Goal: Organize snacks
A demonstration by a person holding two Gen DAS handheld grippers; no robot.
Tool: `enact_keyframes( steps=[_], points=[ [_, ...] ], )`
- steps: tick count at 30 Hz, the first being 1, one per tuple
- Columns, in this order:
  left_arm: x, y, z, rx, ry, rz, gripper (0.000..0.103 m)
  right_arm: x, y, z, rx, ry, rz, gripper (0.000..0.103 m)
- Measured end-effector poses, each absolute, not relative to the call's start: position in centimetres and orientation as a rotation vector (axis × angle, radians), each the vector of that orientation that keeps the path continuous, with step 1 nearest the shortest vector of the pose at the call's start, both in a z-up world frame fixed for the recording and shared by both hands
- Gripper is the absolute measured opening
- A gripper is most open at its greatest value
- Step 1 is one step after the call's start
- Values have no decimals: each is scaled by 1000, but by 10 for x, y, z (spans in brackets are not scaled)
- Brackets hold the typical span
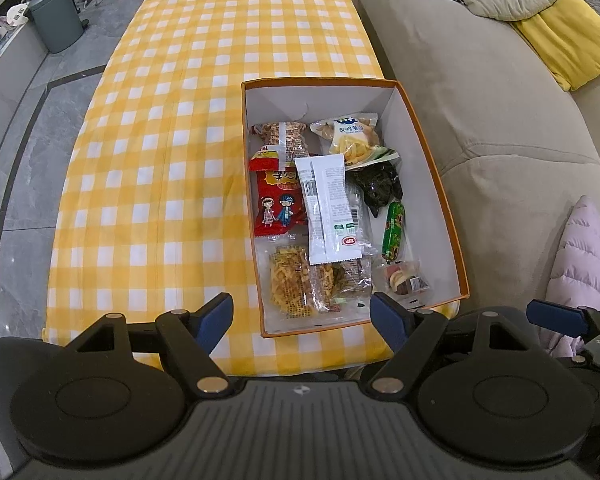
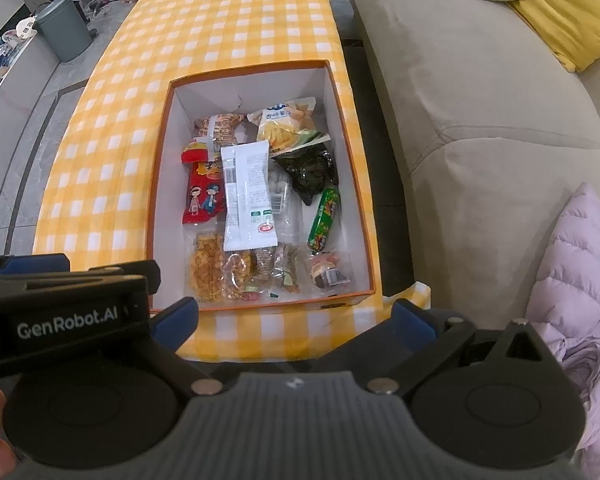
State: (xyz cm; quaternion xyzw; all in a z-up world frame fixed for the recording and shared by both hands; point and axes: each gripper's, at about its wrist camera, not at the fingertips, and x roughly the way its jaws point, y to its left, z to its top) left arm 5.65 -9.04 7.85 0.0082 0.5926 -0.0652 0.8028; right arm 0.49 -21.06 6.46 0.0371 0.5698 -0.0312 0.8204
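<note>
Snacks all boxed, both tongs empty

We've got the snacks (image 1: 324, 208) piled in the box (image 1: 432, 184) at the table's (image 1: 148, 160) near corner, sofa side; left tongs (image 1: 302, 318) and right tongs (image 2: 296, 326) wide, holding nothing, probably done.

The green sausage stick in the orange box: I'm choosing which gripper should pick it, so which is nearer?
Probably right. The right gripper hovers open before the box's near wall, facing the green sausage stick; the left gripper sits open farther left.

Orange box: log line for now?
orange cardboard box: on checked table, snacks inside | left gripper: open, empty | right gripper: open, empty
</note>
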Motion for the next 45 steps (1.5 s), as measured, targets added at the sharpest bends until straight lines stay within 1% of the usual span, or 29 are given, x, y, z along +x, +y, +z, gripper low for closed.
enact_keyframes(
  steps=[45],
  points=[
    [47, -89, 85, 19, 1260, -144, 91, -5, -208, 68, 66, 1191, -78, 100]
  ],
)
